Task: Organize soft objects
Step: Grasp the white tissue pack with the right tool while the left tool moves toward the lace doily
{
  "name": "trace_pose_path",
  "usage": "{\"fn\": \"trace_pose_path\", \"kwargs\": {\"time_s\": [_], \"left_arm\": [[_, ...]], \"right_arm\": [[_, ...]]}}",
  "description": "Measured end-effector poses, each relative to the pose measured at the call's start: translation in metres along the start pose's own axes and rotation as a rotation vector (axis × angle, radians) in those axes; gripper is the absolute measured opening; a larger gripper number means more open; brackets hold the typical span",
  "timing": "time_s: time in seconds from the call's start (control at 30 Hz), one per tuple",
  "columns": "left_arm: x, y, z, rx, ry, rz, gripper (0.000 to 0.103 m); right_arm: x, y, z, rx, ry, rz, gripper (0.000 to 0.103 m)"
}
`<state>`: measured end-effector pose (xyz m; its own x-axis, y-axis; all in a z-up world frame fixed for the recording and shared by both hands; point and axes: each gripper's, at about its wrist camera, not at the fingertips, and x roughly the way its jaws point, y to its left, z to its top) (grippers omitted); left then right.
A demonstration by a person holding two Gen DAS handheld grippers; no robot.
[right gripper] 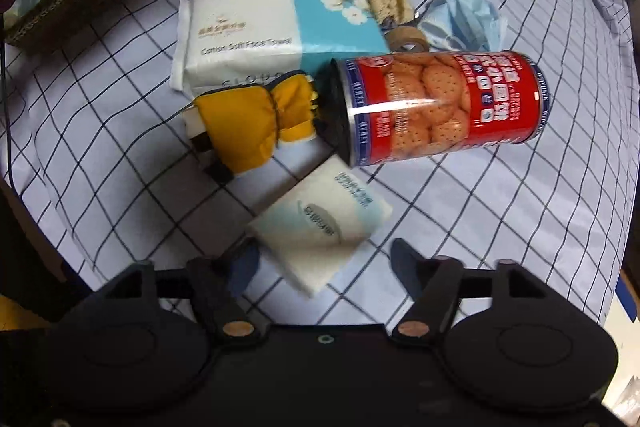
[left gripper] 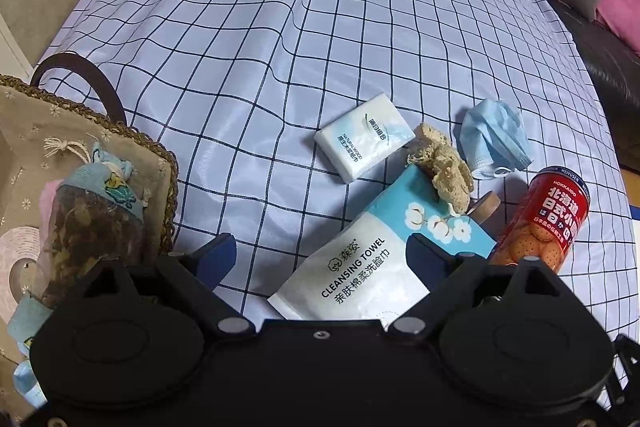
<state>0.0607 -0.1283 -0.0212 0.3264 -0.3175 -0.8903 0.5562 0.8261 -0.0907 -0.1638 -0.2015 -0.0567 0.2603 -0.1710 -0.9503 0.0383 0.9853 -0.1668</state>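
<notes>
Your left wrist view alone shows the woven basket [left gripper: 120,163] at the cloth's left edge with a dried-leaf sachet [left gripper: 92,227] in it, your left gripper [left gripper: 320,251] hanging wide and empty over the cleansing towel pack [left gripper: 360,267]. Only your right wrist view gives you the yellow pouch [right gripper: 256,123] touching the red biscuit can [right gripper: 440,107], and the blurred tissue pack [right gripper: 324,227] between your right gripper [right gripper: 324,267] fingers, spread with no contact visible. The small brown roll [right gripper: 408,41] behind the can is half hidden.
</notes>
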Motion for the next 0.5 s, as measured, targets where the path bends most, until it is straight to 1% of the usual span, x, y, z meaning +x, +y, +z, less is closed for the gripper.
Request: {"fn": "trace_pose_path", "kwargs": {"time_s": [0.1,0.17,0.2,0.23,0.3,0.4,0.47,0.5], "left_arm": [[0.0,-0.001,0.0,0.0,0.0,-0.002,0.089],[0.0,-0.001,0.001,0.001,0.002,-0.006,0.089],[0.0,-0.001,0.001,0.002,0.002,-0.008,0.089],[0.001,-0.001,0.001,0.002,0.003,-0.01,0.089],[0.001,-0.001,0.001,0.0,0.004,-0.011,0.089],[0.001,0.0,0.001,0.002,0.004,-0.015,0.089],[0.0,0.001,0.001,0.002,0.002,-0.017,0.089],[0.0,0.001,0.001,0.001,0.0,-0.018,0.089]], "right_arm": [[0.001,-0.009,0.0,0.056,0.008,0.038,0.081],[0.002,-0.011,0.003,0.076,-0.002,0.055,0.085],[0.003,-0.01,0.004,0.07,-0.011,0.053,0.09],[0.005,-0.009,0.007,0.064,-0.017,0.047,0.094],[0.011,-0.007,0.01,0.077,-0.006,0.047,0.094],[0.022,-0.007,0.018,0.132,0.036,0.082,0.093],[0.029,-0.004,0.022,0.144,0.059,0.062,0.093],[0.03,-0.003,0.022,0.141,0.063,0.046,0.088]]}}
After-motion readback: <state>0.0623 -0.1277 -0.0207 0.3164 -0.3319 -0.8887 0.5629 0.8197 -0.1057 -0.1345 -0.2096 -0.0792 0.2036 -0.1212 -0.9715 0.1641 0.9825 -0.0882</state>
